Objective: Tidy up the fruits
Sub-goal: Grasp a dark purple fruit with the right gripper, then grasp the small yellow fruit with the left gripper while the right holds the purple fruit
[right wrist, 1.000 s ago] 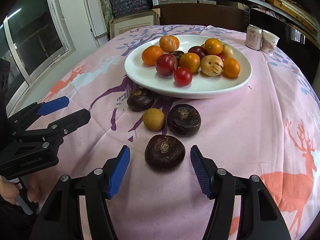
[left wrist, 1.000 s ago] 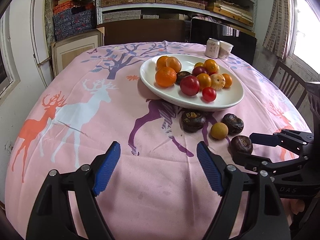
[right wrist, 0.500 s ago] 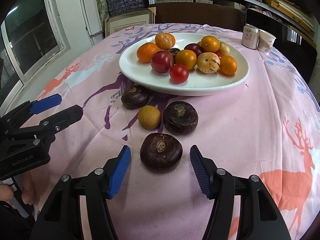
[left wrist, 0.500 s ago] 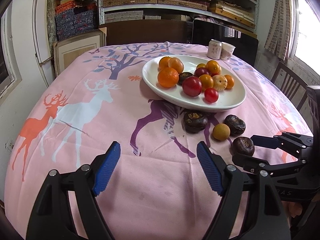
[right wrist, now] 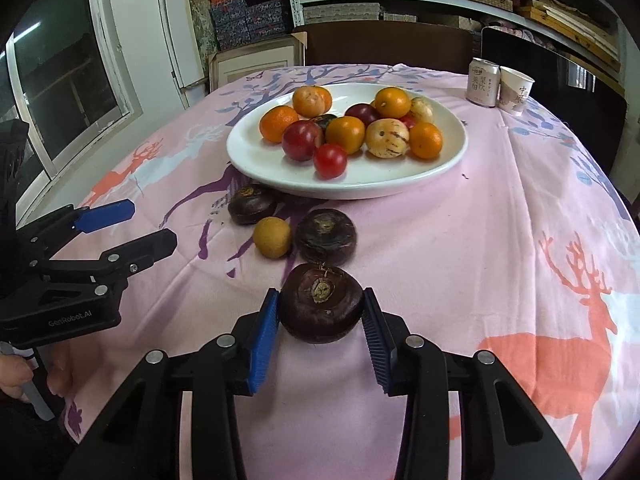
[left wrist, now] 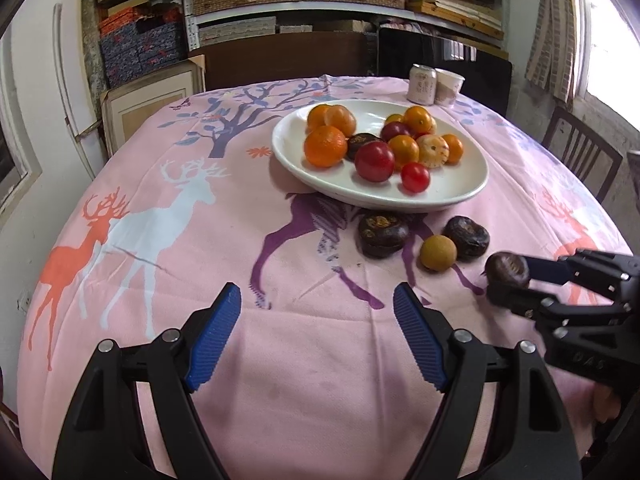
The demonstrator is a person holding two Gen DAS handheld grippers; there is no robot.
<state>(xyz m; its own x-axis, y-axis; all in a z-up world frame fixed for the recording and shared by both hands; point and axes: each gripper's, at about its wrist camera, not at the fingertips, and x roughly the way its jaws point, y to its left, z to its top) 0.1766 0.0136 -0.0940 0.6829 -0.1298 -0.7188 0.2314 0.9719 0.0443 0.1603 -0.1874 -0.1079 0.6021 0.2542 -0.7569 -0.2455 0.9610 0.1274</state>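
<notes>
A white plate [left wrist: 460,196] [right wrist: 400,184] holds oranges, red plums, a cherry tomato and a speckled yellow fruit. On the pink cloth in front of it lie two dark water chestnuts [left wrist: 383,231] [left wrist: 466,237] and a small tan round fruit [left wrist: 438,253] [right wrist: 272,237]. My right gripper [right wrist: 322,308] is shut on a third dark water chestnut [right wrist: 322,302] [left wrist: 507,269], blue pads against its sides. My left gripper [left wrist: 318,328] is open and empty over the cloth, left of the right gripper.
A drink can [right wrist: 483,81] and a paper cup [right wrist: 515,90] stand at the table's far right. Chairs [left wrist: 580,152] and shelves surround the round table. The left gripper shows at the left in the right wrist view [right wrist: 116,226].
My right gripper has closed on the nearest water chestnut, which had sat between its open fingers. The left gripper stayed open and shifted slightly.
</notes>
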